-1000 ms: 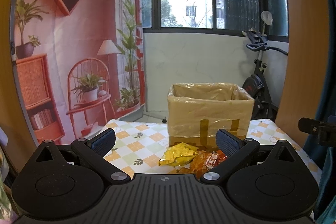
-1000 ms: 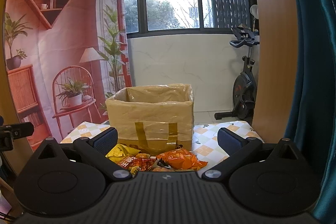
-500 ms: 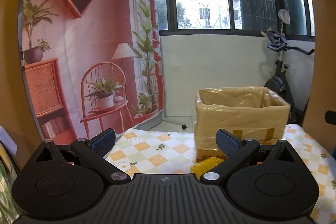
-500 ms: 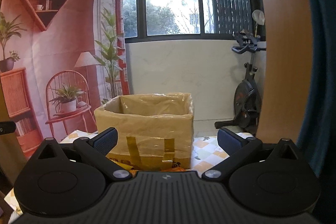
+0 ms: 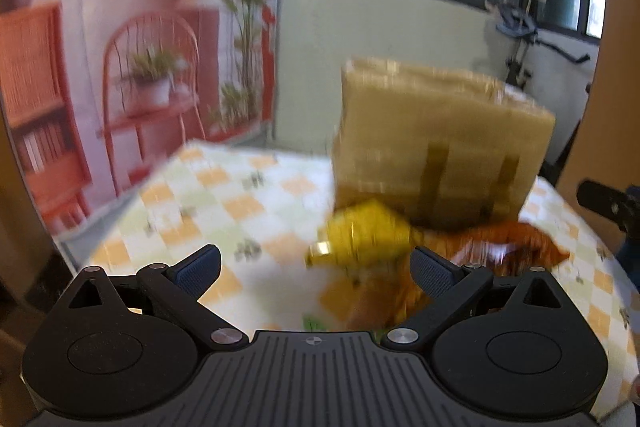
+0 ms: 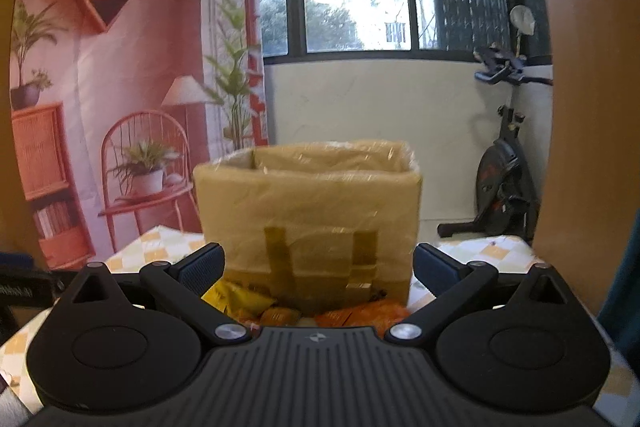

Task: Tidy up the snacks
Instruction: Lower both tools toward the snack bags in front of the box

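On the checkered tablecloth (image 5: 248,203), snack packets (image 5: 360,239) lie against the taped cardboard box (image 6: 308,203). Left gripper (image 5: 316,263) and right gripper (image 6: 318,263) both spread wide, empty. Left view has swung down, blurred; exercise bike (image 6: 504,183) behind.

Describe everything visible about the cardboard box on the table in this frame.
The cardboard box is tan and looks wrapped or lined in glossy clear film that wrinkles at its rim. Its top is open; the inside is hidden. Two darker tape strips run up its front face. It stands upright on the checked tablecloth, toward the far side. Snack packets lie against its front base, yellow to the left and orange to the right. Neither gripper touches it.
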Motion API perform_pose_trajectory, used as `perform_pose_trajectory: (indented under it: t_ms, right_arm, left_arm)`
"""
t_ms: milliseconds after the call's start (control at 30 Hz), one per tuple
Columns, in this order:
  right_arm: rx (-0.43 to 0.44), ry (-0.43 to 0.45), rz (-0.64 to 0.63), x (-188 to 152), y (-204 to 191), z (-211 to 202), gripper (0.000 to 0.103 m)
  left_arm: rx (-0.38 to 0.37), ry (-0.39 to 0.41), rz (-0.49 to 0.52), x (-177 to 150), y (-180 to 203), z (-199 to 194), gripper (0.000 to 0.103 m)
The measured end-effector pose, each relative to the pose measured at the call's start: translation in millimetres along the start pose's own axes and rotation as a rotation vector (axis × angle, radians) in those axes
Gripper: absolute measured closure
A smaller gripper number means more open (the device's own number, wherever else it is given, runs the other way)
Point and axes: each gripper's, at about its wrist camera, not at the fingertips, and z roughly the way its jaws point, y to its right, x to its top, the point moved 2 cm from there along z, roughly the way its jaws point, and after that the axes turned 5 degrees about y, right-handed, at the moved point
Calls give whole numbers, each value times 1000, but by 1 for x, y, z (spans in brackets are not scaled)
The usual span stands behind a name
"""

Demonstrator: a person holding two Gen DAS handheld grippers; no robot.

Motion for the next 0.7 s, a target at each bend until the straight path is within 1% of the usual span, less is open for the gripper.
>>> perform_pose_trajectory:
  t_ms: [67, 100, 167, 233, 300, 367, 433, 500, 700]
  right_arm:
    - [0, -17, 9, -11, -3, 6, 1]
    - [0, -26, 13, -17, -4, 9, 2]
    - [5, -49, 23, -30, -5, 12, 2]
    - [17, -74, 44, -39, -4, 15, 5]
    - [15, -88, 79, -47, -1, 17, 5]
    - [8, -98, 89, -51, 2, 18, 5]
    - [-2, -105, 99, -54, 5, 18, 5]
    - [-9, -113, 114, -57, 8, 18, 5]
    - [-37, -158, 161, -69, 18, 18, 5]
  left_arm:
    - [-9, -49, -1, -14, -2, 6, 3]
    - [-16, -68, 6, -21, -2, 8, 5]
    - [-31, -96, 29, -31, -1, 10, 6]
    - [-43, -122, 69, -39, 4, 14, 6]
    - [-39, -134, 123, -48, 13, 16, 6]
    - [-34, -150, 156, -55, 19, 18, 6]
    - [-34, -165, 148, -58, 18, 20, 6]
    - [-42, -164, 128, -59, 16, 20, 6]
    - [-94, -166, 133, -61, 25, 22, 6]
